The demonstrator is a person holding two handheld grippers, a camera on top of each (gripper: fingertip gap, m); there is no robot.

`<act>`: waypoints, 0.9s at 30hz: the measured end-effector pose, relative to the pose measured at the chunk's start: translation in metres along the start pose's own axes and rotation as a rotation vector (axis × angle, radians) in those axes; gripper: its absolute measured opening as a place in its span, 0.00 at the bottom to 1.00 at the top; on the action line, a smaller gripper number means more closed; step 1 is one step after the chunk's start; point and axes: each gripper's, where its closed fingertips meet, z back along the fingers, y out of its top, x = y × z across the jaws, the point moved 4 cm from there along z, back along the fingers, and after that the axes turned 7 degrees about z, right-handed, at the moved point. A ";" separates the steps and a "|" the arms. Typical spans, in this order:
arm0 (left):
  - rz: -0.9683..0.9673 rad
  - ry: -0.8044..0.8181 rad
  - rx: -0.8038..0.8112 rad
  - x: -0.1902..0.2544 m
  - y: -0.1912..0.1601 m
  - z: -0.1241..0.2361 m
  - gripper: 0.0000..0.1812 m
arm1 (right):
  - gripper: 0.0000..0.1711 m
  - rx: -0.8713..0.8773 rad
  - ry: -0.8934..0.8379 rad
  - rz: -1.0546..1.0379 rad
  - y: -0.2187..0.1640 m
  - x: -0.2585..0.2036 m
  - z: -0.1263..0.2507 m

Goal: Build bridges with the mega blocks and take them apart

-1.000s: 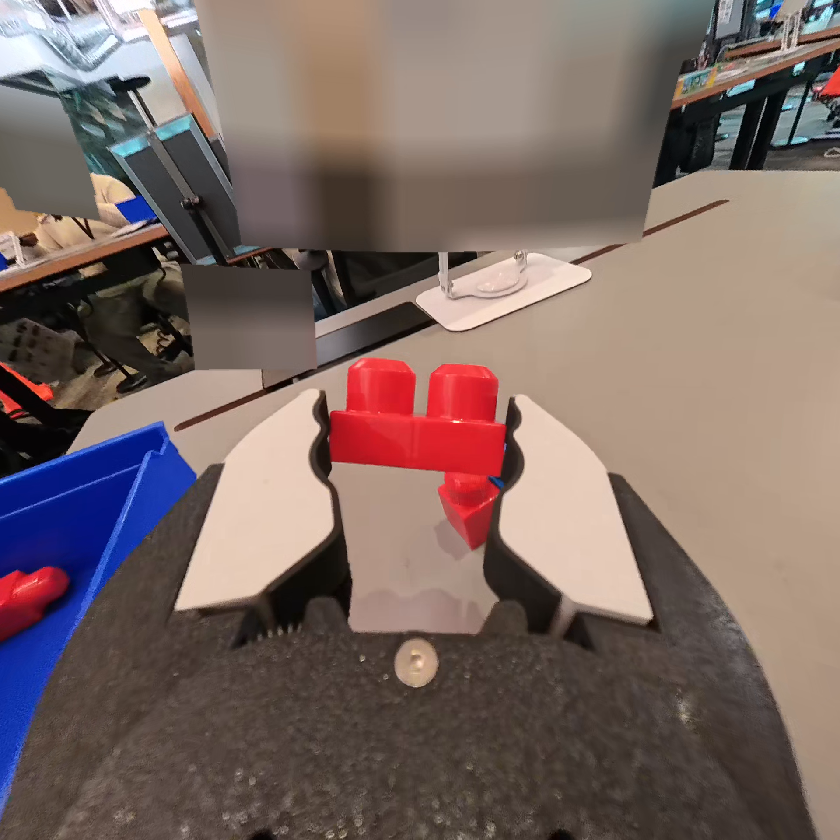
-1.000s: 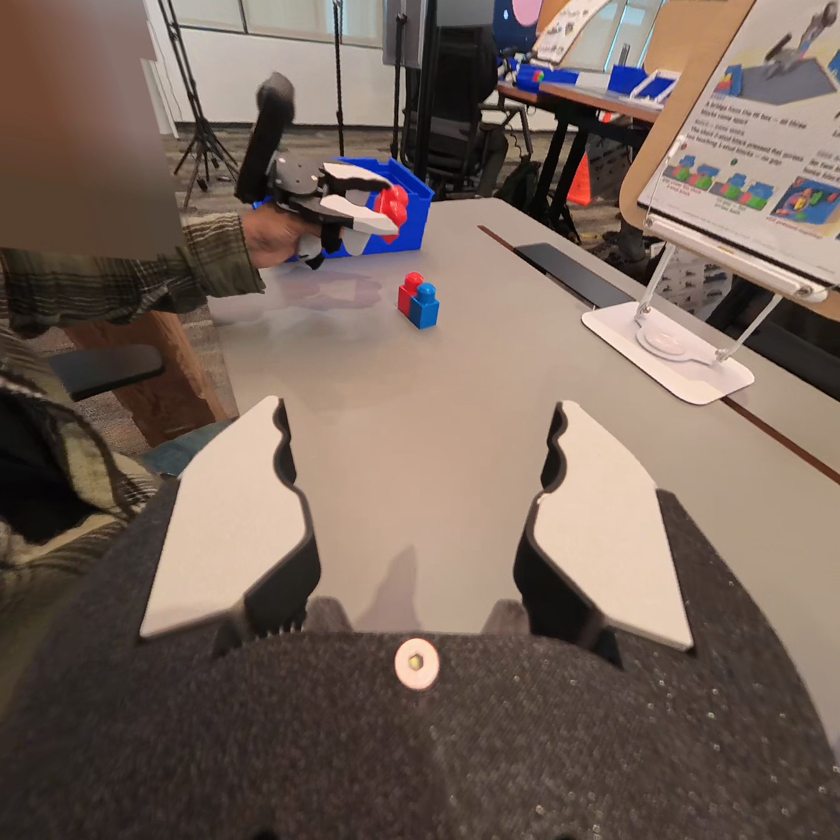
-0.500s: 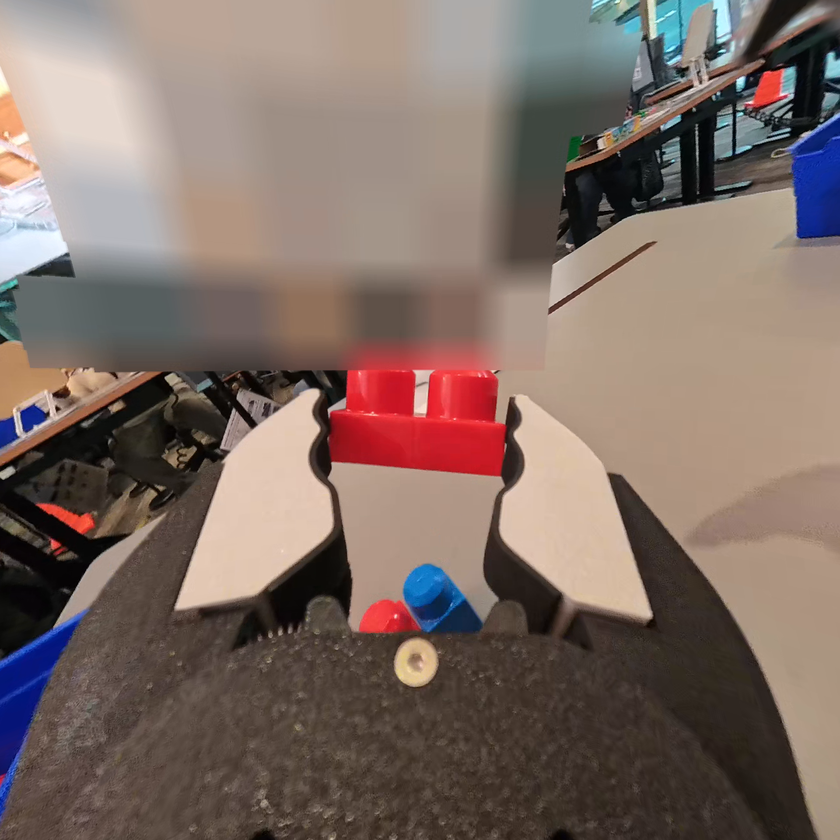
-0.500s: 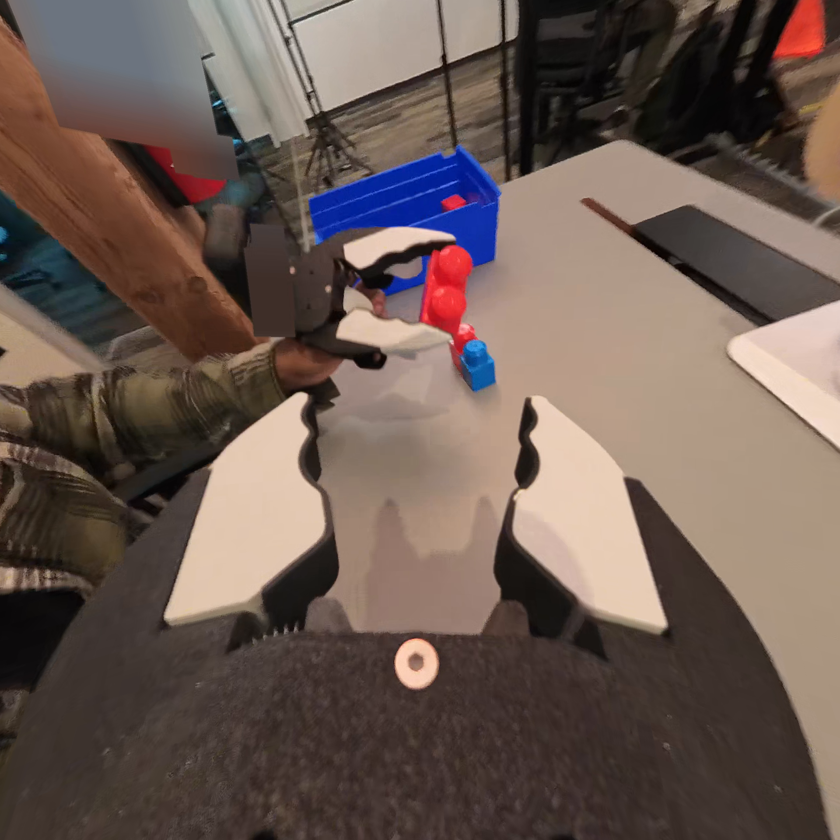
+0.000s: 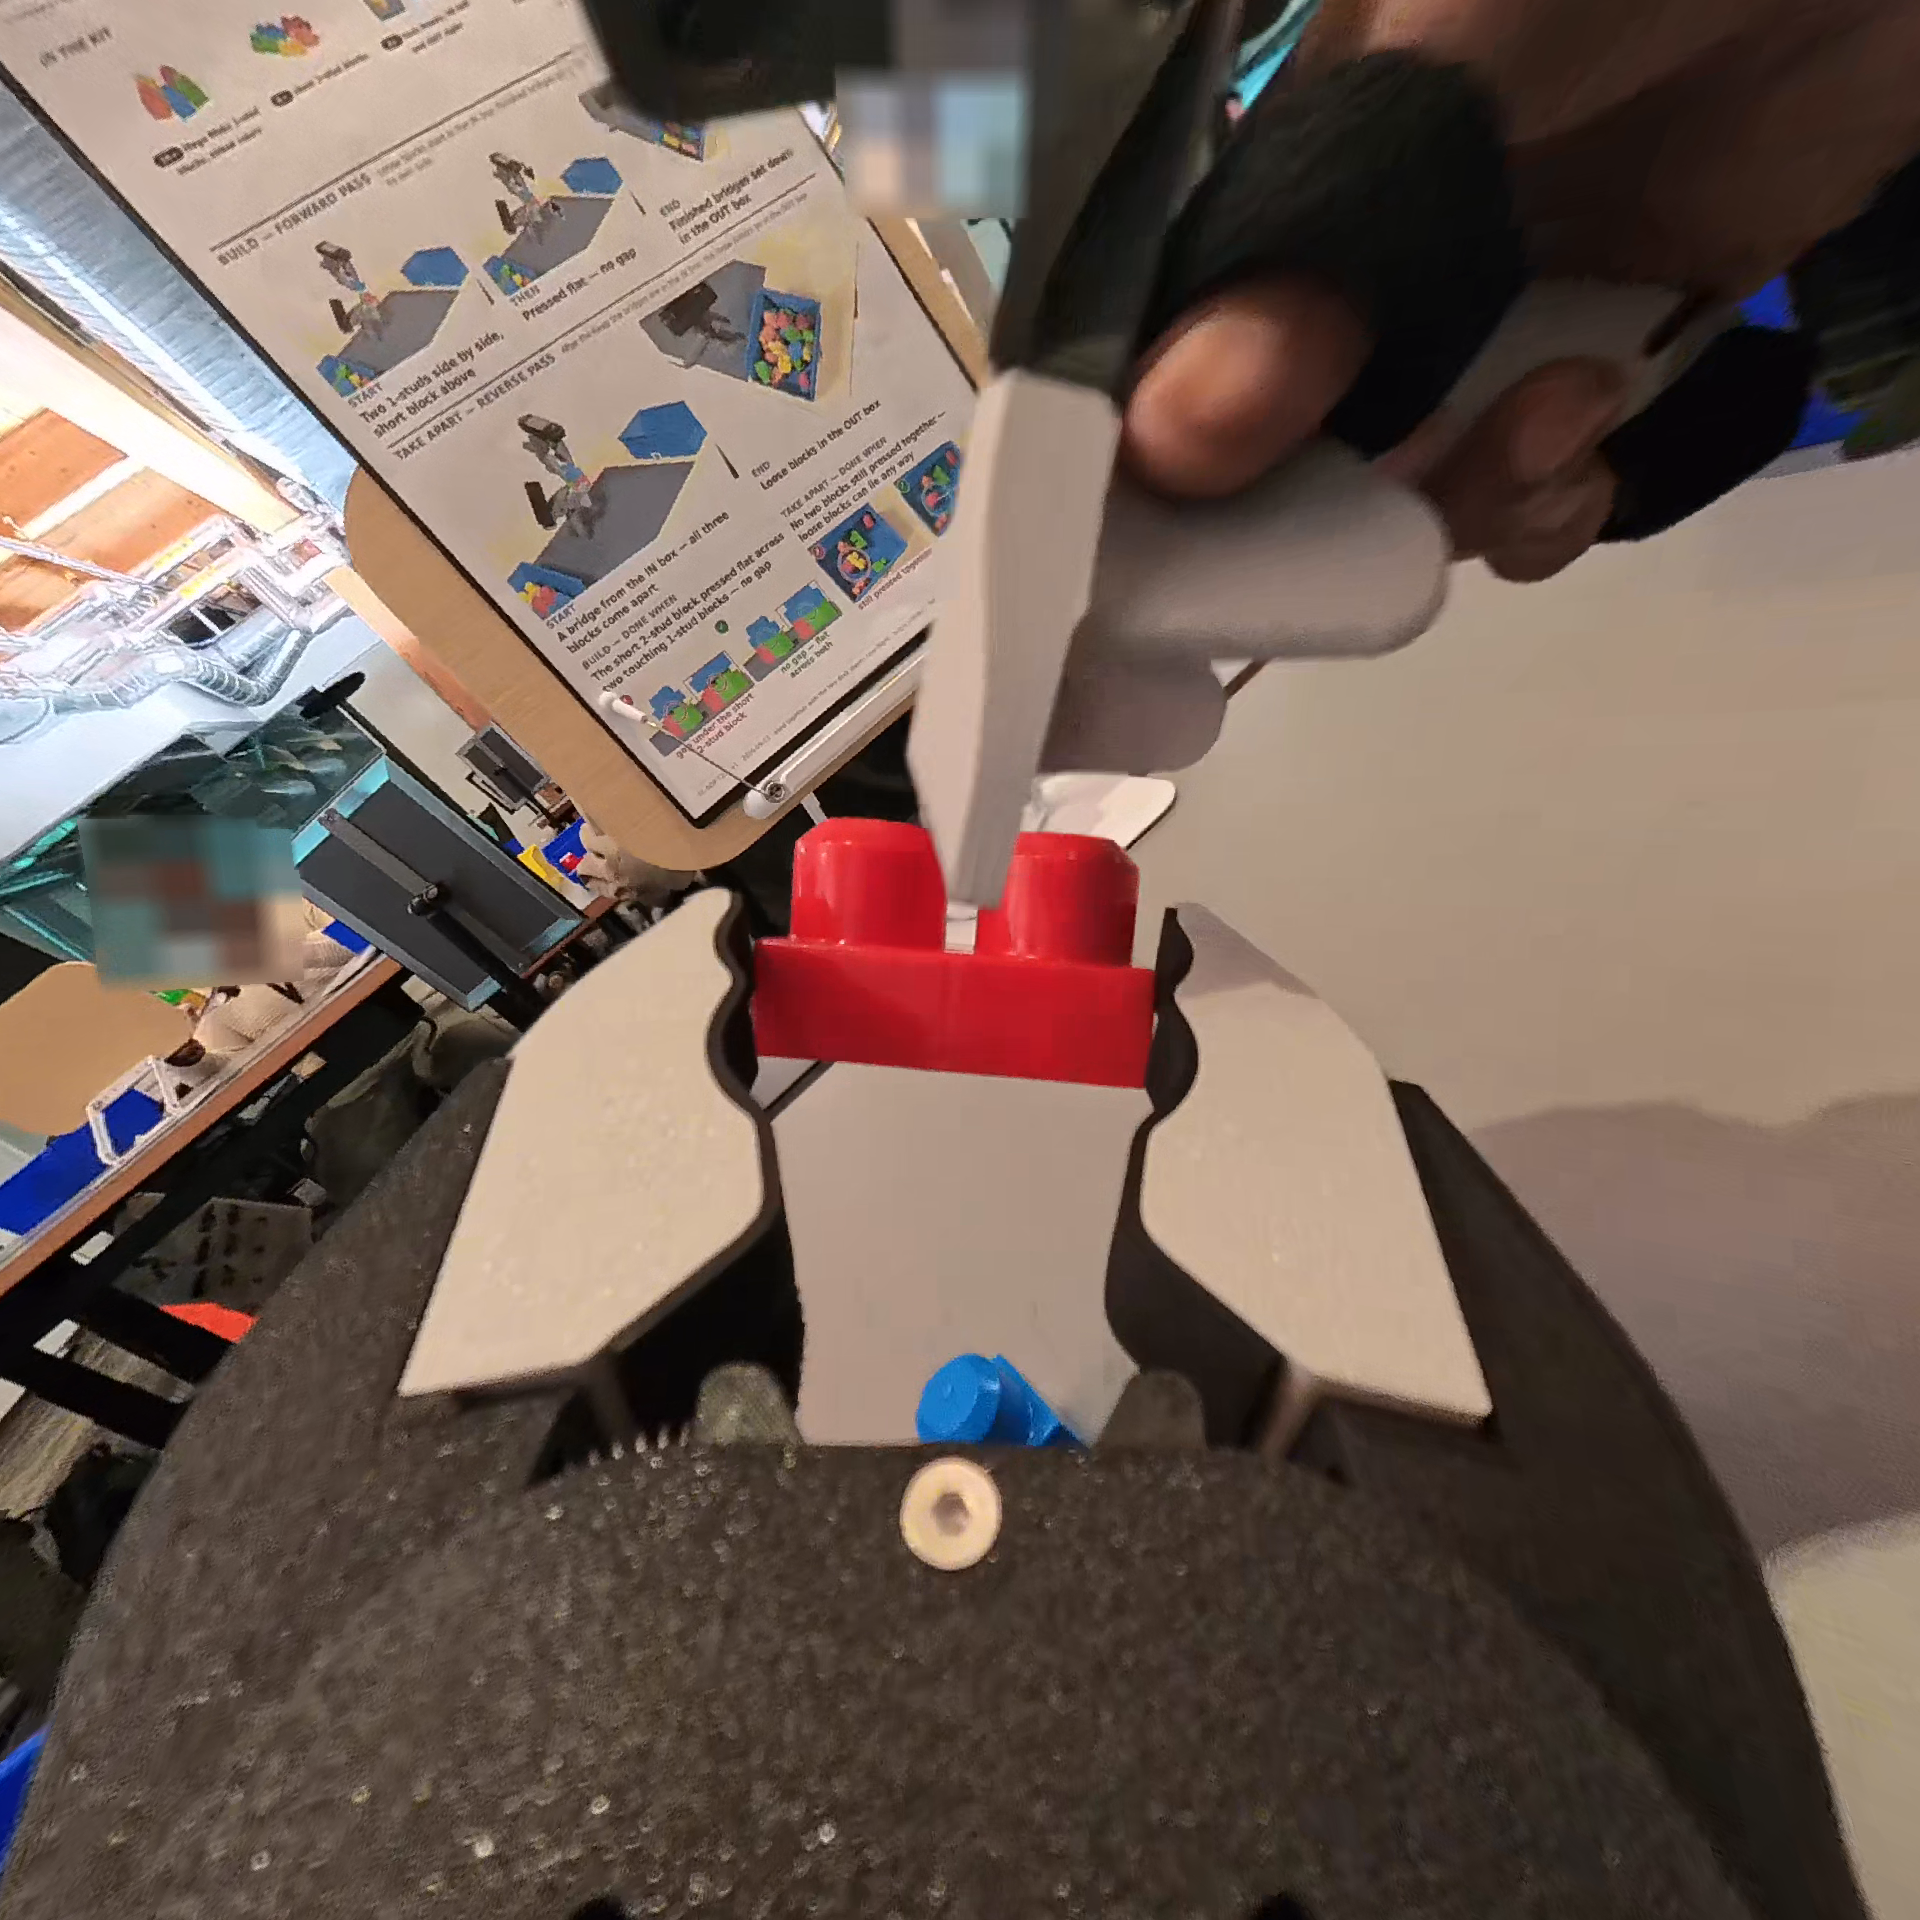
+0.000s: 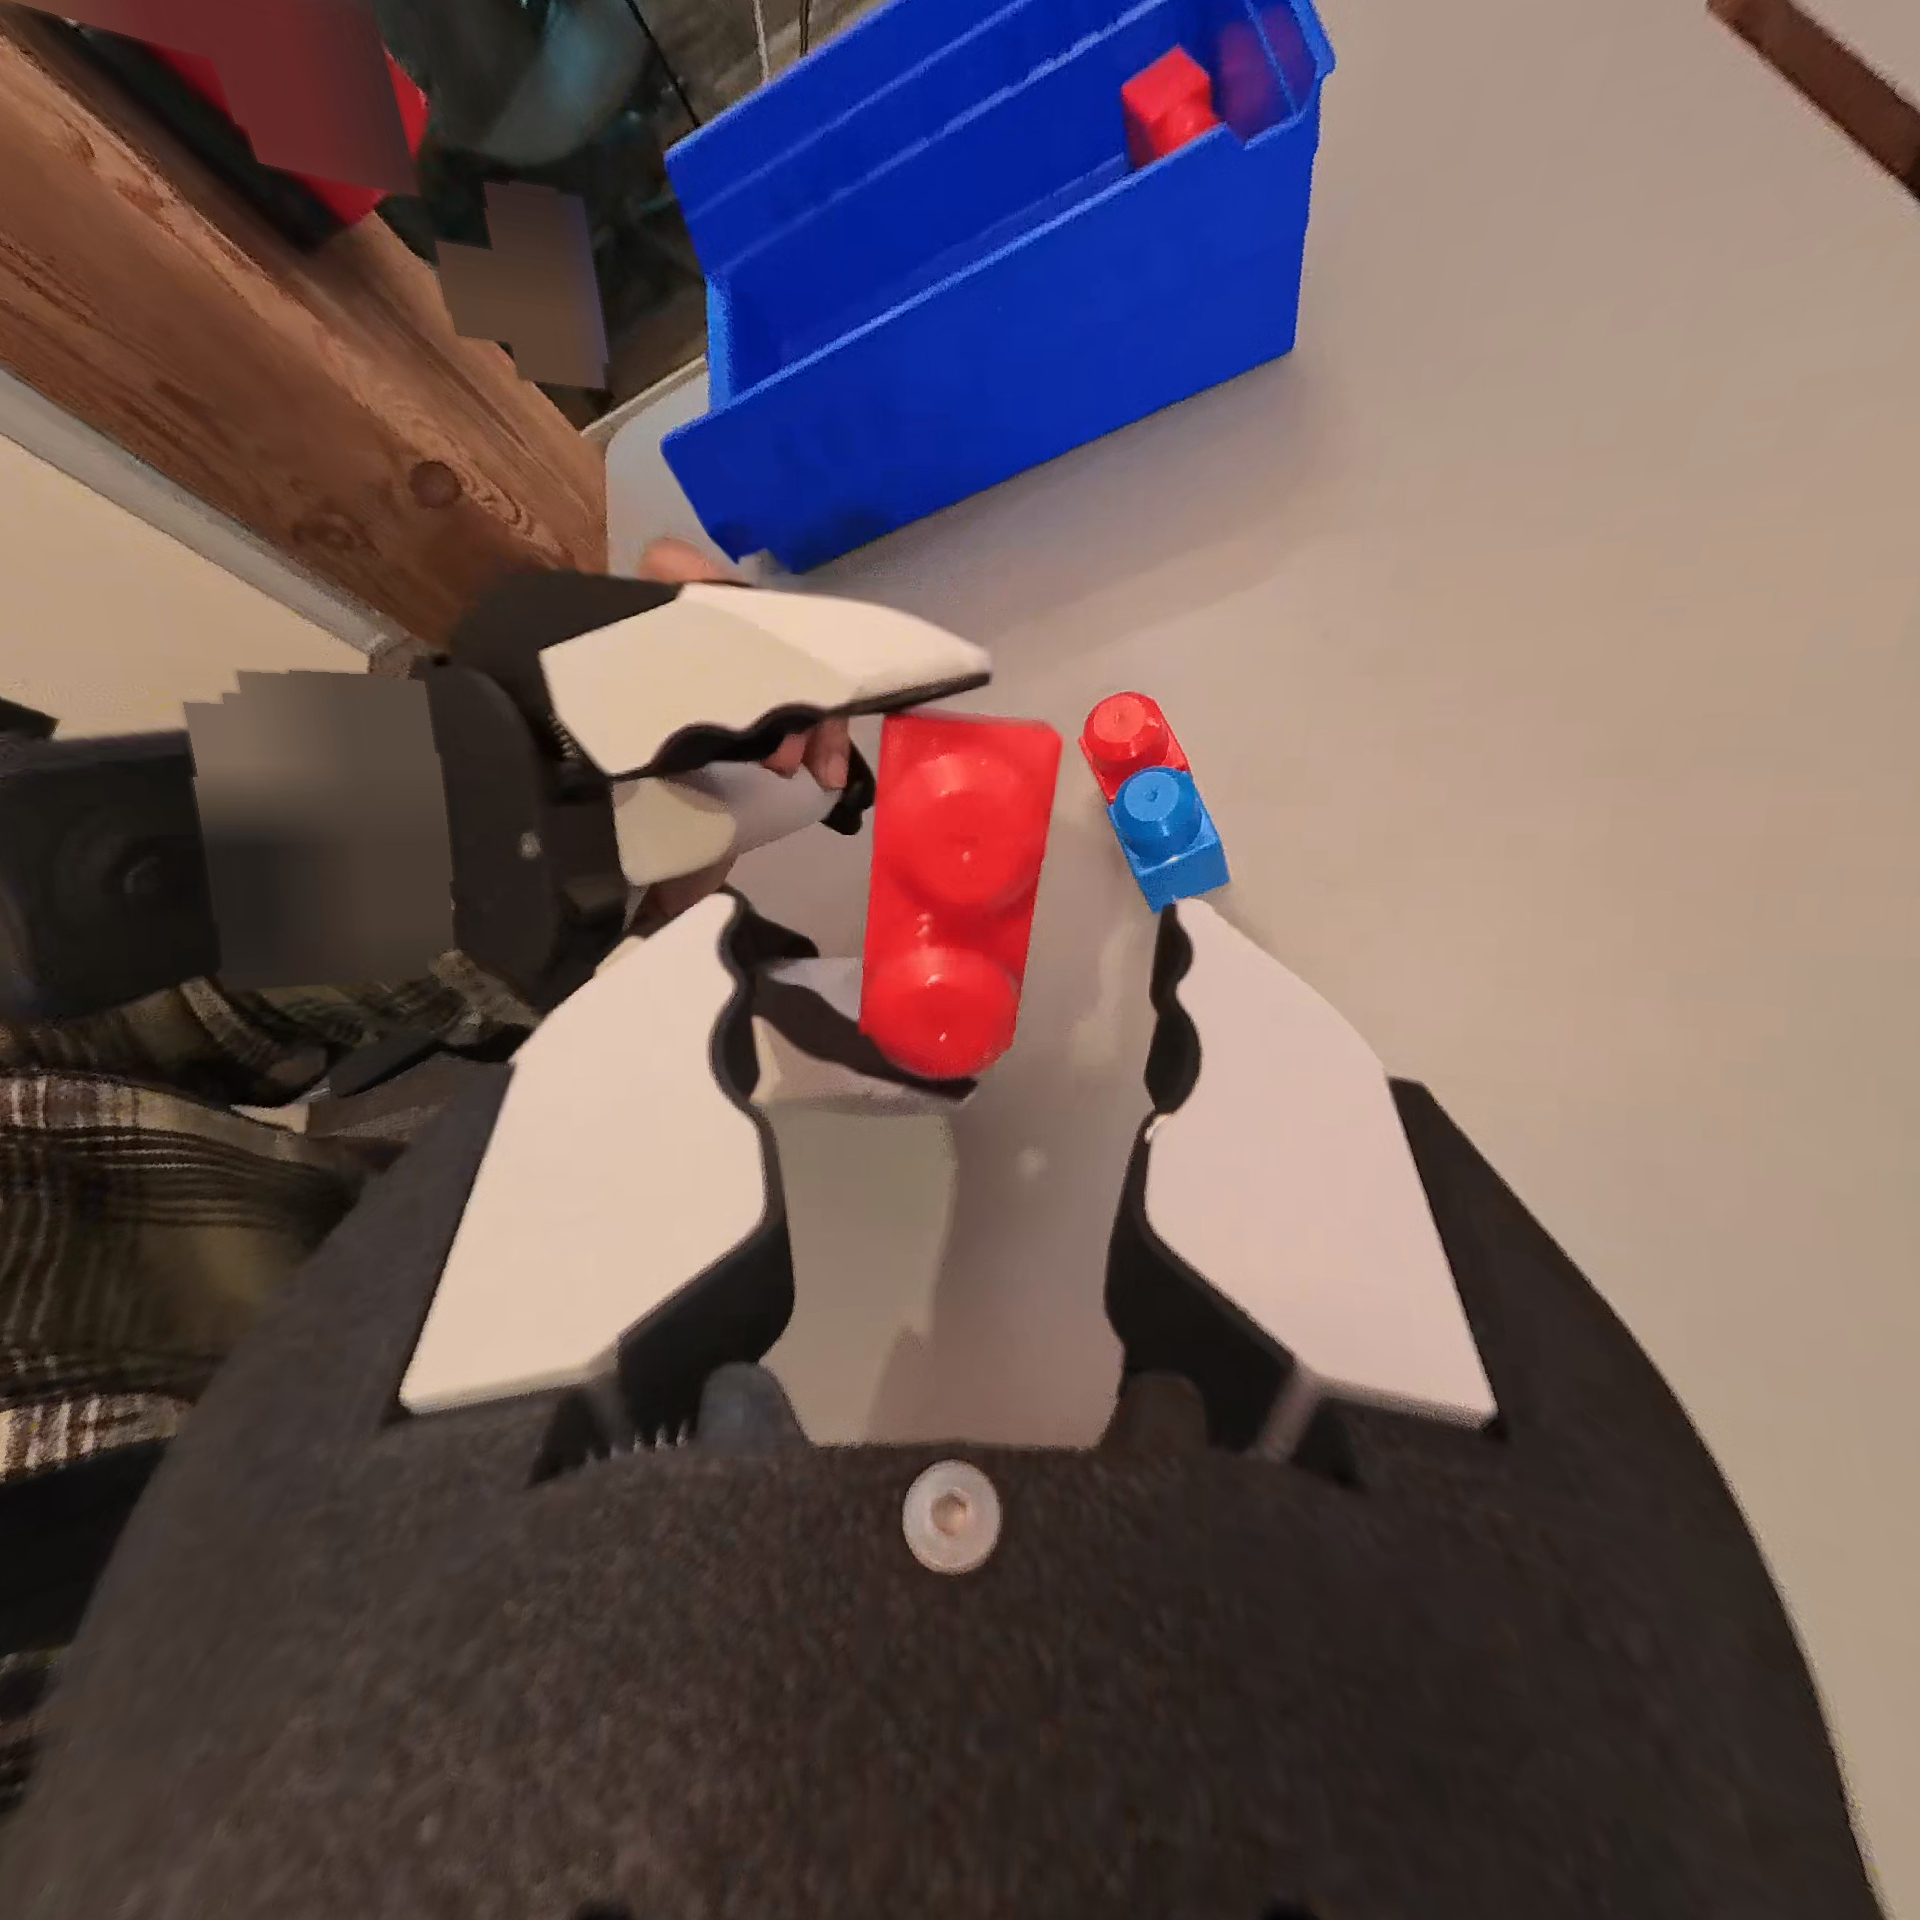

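Note:
My left gripper (image 5: 951, 966) is shut on a red two-stud block (image 5: 951, 1013), gripped by its two ends and held above the grey table (image 5: 1558, 831). A blue one-stud block (image 5: 987, 1403) shows below it. In the right wrist view the red two-stud block (image 6: 961, 831) hangs just left of a red one-stud block (image 6: 1127, 732) and the blue one-stud block (image 6: 1169, 842), which stand side by side touching on the table. My right gripper (image 6: 948, 920) is open and empty, right above the held block. One of its fingers (image 5: 987, 623) reaches down between the block's two studs.
A blue bin (image 6: 997, 281) stands on the table beyond the blocks, with a red block (image 6: 1169, 104) inside. An instruction board (image 5: 582, 416) on a stand is at the table's far side. A wooden post (image 6: 260, 364) is off the table's left edge. Less than 4 cm separates the two grippers' tips.
My left gripper carried the red two-stud block from near the bin to beside the small blocks. My right gripper swung over above it, tilted downward, and its jaws narrowed.

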 end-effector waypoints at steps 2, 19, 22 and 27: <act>-0.018 0.007 0.010 0.001 0.001 0.001 0.41 | 0.41 -0.031 0.016 -0.013 0.001 0.004 -0.008; -0.003 0.132 -0.144 -0.017 -0.023 0.029 0.40 | 0.20 -0.366 0.100 0.080 0.021 0.006 -0.056; 0.009 0.177 -0.201 -0.028 -0.034 0.049 0.42 | 0.20 -0.460 0.059 0.119 0.027 0.015 -0.065; 0.209 0.221 -0.287 -0.047 -0.060 0.099 0.49 | 0.20 -0.691 -0.019 0.285 0.023 0.029 -0.090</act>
